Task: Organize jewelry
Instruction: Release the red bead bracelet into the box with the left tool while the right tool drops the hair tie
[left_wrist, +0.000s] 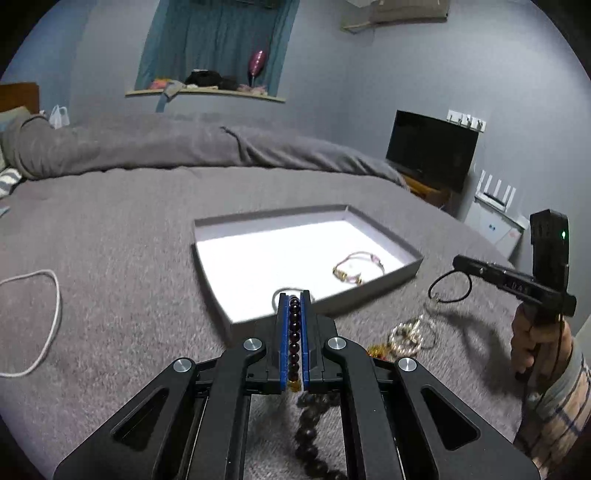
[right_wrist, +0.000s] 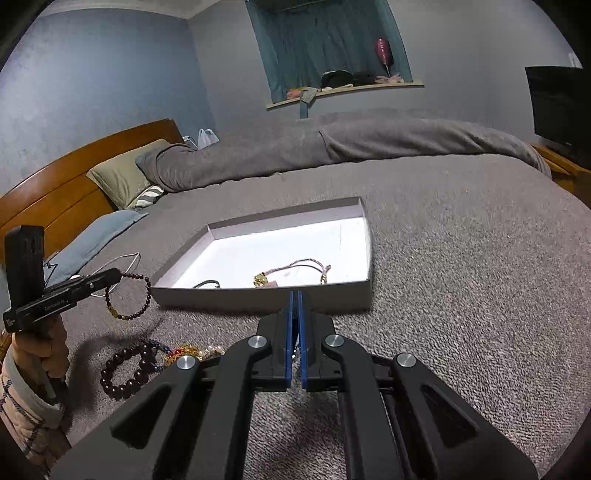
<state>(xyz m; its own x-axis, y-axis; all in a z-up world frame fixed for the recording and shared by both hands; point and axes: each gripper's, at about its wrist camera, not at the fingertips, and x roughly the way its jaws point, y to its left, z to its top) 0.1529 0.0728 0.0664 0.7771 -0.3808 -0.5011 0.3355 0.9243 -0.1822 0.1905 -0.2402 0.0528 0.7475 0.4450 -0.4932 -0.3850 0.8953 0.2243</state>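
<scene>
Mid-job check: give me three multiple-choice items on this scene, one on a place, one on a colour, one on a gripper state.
1. Where does the pink cord bracelet with a gold charm lie?
A. outside the box, beside it
B. inside the shallow grey cardboard box
C. hanging from a gripper

2. What colour are the left gripper's pads?
A. blue
B. red
C. white

3. The left gripper is:
A. open and empty
B. shut on the dark round-bead bracelet
C. open around that bracelet

Answers:
1 B, it rests on the box's white floor.
2 A, blue strips line both fingers.
3 B, the beads sit pinched between the pads.
</scene>
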